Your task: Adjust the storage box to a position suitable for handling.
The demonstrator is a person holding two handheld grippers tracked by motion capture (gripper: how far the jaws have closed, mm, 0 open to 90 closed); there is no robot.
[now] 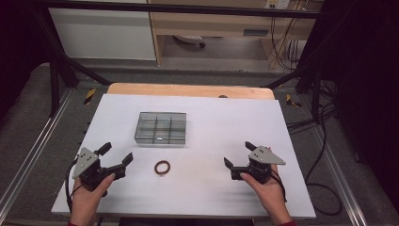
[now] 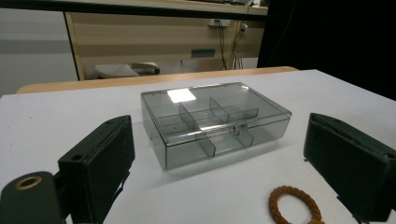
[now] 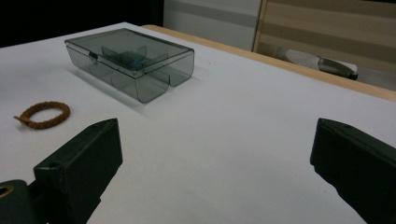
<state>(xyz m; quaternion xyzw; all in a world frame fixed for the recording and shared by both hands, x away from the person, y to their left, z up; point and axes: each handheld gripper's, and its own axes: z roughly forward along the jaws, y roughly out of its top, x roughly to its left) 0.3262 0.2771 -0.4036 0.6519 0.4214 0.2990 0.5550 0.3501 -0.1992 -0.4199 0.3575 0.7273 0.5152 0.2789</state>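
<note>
Bracelet [image 1: 162, 167] on table, closed box [image 1: 160, 128] behind it.

Left hand-held gripper [image 1: 116, 155] sits near-left, jaws spread wide and empty, angled toward the far right. Right hand-held gripper [image 1: 239, 153] — near-right, equally wide — points far-left; forearms enter from the near edge.

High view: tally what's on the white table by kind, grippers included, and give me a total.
Clear divided box, lid shut: 1
Brown braided ring: 1
Hand-held grippers, left gripper and right gripper, both with jaws open: 2
Total: 4
</note>
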